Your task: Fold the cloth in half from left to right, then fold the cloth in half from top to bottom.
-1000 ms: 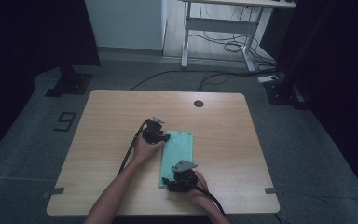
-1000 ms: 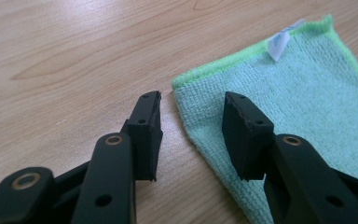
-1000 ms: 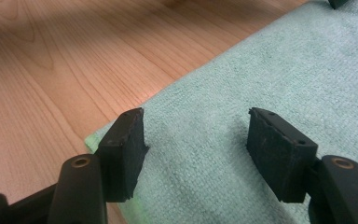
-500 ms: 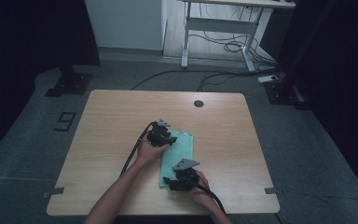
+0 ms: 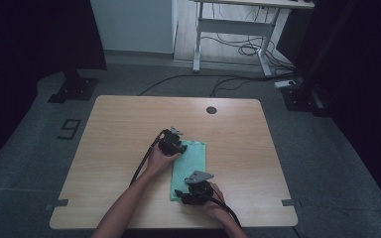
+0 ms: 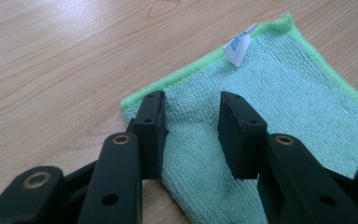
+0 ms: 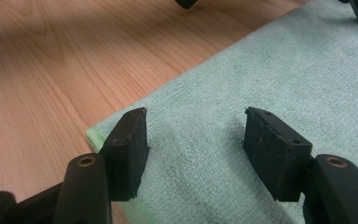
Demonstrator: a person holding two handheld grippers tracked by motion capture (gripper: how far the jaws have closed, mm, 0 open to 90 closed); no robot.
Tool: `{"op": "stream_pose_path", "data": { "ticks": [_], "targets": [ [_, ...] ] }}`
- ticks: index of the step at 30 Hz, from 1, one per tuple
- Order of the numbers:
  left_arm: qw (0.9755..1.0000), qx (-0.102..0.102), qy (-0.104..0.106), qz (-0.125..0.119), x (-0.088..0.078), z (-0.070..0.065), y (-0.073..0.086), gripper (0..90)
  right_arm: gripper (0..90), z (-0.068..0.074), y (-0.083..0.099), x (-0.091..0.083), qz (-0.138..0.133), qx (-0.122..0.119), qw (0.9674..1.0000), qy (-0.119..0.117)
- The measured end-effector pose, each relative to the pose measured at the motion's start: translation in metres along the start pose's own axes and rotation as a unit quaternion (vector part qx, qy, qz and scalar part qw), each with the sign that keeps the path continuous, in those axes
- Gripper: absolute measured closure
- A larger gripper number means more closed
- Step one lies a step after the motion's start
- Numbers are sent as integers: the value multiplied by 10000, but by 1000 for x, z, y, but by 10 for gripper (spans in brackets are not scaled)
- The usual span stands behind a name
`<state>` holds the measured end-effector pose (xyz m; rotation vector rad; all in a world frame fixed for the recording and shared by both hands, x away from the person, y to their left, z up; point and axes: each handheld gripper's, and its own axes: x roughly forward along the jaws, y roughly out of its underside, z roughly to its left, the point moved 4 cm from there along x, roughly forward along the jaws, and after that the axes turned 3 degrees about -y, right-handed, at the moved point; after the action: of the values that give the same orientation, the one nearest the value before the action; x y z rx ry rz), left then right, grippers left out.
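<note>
One green cloth [image 5: 189, 168] lies flat on the bench [image 5: 119, 139], its long axis running from the near edge toward the far side. Two tongs work it. The left tongs [image 6: 191, 126], whose jaws have just been closing, stand apart over a far corner near one white tag [image 6: 237, 46]. The right tongs [image 7: 193, 140] stand wide over the near corner, holding nothing.

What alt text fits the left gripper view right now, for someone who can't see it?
The left claw, jaws apart, is poised over a corner of a flat mint-green microfibre cloth without pinching it; its jaws have just been closing. The cloth has a lime edge and a small white tag, and lies on a light wooden table.
</note>
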<state>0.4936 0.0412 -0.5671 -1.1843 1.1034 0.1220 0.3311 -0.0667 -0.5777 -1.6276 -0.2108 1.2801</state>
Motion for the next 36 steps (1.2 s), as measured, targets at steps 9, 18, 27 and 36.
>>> {"op": "stream_pose_path", "data": {
  "ticks": [9,18,27,36],
  "targets": [
    [9995,-20,70,-295,-29,-5,-10,541,391,-3,-1,-1,-13,109,9998,-164],
    [9990,-51,-9,-438,-55,0,-6,516,377,-11,-8,-14,-449,241,9986,-145],
    [9982,-328,-14,-510,-62,17,0,460,368,-20,-13,-25,-637,330,9974,-81],
    [9978,-499,70,-438,-55,31,0,445,368,-37,-15,-29,-609,391,9973,77]
  ]
}}
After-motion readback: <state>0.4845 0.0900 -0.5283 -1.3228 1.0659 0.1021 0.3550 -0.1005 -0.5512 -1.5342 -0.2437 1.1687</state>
